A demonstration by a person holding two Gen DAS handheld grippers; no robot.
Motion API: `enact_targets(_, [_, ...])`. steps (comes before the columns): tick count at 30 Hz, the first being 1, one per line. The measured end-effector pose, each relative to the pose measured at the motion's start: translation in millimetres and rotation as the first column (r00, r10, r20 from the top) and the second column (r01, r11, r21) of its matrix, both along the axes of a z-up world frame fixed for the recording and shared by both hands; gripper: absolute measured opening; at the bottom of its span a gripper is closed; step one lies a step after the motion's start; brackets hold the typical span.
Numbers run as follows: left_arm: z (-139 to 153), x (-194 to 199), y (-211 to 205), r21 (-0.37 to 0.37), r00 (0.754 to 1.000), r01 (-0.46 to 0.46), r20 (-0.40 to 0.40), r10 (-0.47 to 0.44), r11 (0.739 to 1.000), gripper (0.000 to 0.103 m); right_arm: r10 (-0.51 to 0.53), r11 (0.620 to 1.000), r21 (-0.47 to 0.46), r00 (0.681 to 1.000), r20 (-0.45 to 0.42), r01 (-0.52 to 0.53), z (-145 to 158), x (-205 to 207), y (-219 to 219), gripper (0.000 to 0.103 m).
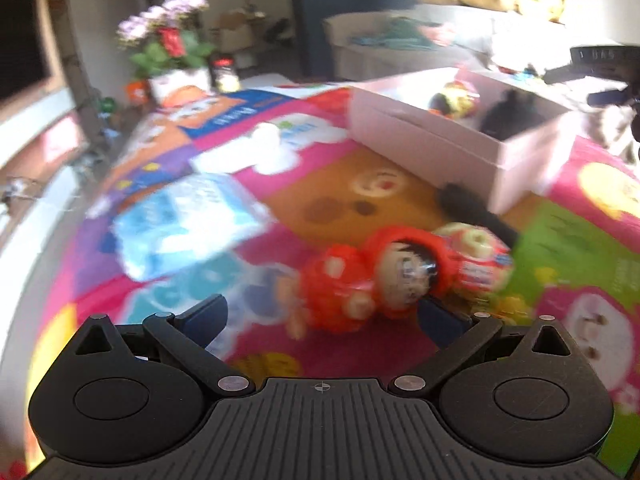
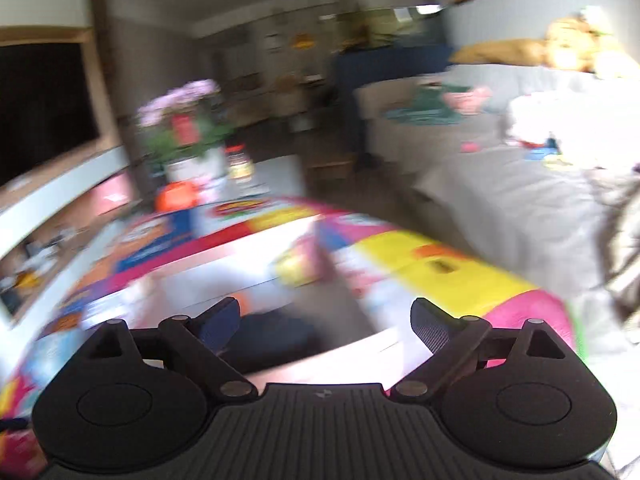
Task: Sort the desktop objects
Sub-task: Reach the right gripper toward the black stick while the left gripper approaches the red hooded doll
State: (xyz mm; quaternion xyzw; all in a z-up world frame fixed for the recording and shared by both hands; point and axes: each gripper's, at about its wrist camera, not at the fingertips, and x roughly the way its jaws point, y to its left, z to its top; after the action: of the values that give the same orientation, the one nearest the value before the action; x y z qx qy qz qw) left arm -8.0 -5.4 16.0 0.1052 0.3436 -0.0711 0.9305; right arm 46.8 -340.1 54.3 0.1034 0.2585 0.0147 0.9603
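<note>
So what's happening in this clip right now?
A person with a gripper in each hand is tidying toys off a colourful mat into a pink box. The left gripper is open, right in front of a red doll lying on the mat, not gripping it. The right gripper is open too, over the box, holding nothing. The box already holds some items; blur hides what they are.
</note>
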Motion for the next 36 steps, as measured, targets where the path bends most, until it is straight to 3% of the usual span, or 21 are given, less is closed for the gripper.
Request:
enact_targets(2, [3.2, 0.4, 10.4, 0.019, 0.999, -0.044, 0.023, 0.043, 0.999, 0.103, -0.022, 0.999, 0.025, 0.999, -0.036, 0.023, -13.3, 23.8, -8.9, 0.093])
enact_targets(5, [10.5, -0.4, 32.1, -0.022, 0.997, -0.074, 0.029, 0.075, 0.997, 0.103, 0.028, 0.989, 0.146, 0.995, -0.097, -0.013, -26.0, 43.6, -7.1, 0.093])
enact_targets(6, [12.2, -1.1, 38.9, -0.040, 0.996, -0.080, 0.029, 0.081, 0.996, 0.103, 0.060, 0.981, 0.192, 0.993, -0.098, -0.040, -26.9, 45.4, -1.4, 0.099])
enact_targets(9, [15.2, -3.2, 53.1, -0.104, 0.998, -0.062, 0.008, 0.063, 0.993, 0.103, 0.050, 0.986, 0.161, 0.996, -0.077, -0.037, -25.1, 43.7, 28.0, 0.103])
enact_targets(12, [15.5, -6.2, 55.7, -0.147, 0.999, -0.040, -0.005, 0.039, 0.988, 0.103, 0.178, 0.967, 0.199, 0.980, -0.085, -0.158, -27.7, 45.3, 56.2, 0.103])
enact_targets(14, [14.1, -9.9, 51.9, -0.150, 1.000, -0.025, -0.006, 0.024, 0.988, 0.103, 0.303, 0.936, 0.210, 0.950, -0.074, -0.282, -23.5, 40.9, 74.3, 0.102])
enact_targets(18, [12.3, -19.1, 43.8, -0.132, 1.000, 0.019, 0.007, -0.019, 0.991, 0.103, 0.390, 0.921, 0.009, 0.921, 0.013, -0.390, -0.4, 12.5, 111.4, 0.100])
enact_targets(21, [8.1, -22.2, 36.4, -0.116, 0.998, 0.056, 0.008, -0.055, 0.992, 0.103, 0.453, 0.889, -0.102, 0.891, 0.033, -0.447, 8.8, -16.6, 123.6, 0.094])
enact_targets(24, [3.8, -18.9, 24.5, -0.105, 0.996, 0.094, 0.007, -0.094, 0.990, 0.103, 0.513, 0.848, -0.147, 0.858, -0.016, -0.509, 3.0, -42.4, 129.1, 0.089])
enact_targets(26, [0.9, -12.3, 14.8, -0.057, 0.994, 0.105, 0.027, -0.104, 0.993, 0.103, 0.520, 0.832, -0.193, 0.853, -0.054, -0.520, -4.6, -58.2, 133.3, 0.083])
enact_targets(29, [-3.5, 4.0, 9.8, 0.054, 0.996, 0.052, 0.068, -0.056, 0.997, 0.103, 0.492, 0.811, -0.301, 0.863, -0.113, -0.501, -20.6, -69.3, 142.0, 0.060])
enact_targets(30, [-3.9, 10.2, 12.3, 0.077, 0.997, 0.026, 0.076, -0.032, 0.997, 0.103, 0.484, 0.805, -0.319, 0.865, -0.133, -0.500, -25.1, -70.8, 142.7, 0.052])
enact_targets(33, [-0.7, 23.3, 25.0, 0.112, 0.993, -0.078, 0.100, 0.067, 0.991, 0.103, 0.487, 0.808, -0.285, 0.857, -0.168, -0.516, -33.8, -70.3, 138.2, 0.048])
enact_targets(36, [9.4, 22.5, 38.7, 0.056, 0.989, -0.112, 0.103, 0.106, 0.992, 0.103, 0.502, 0.802, -0.264, 0.844, -0.190, -0.537, -42.4, -61.1, 141.4, 0.044])
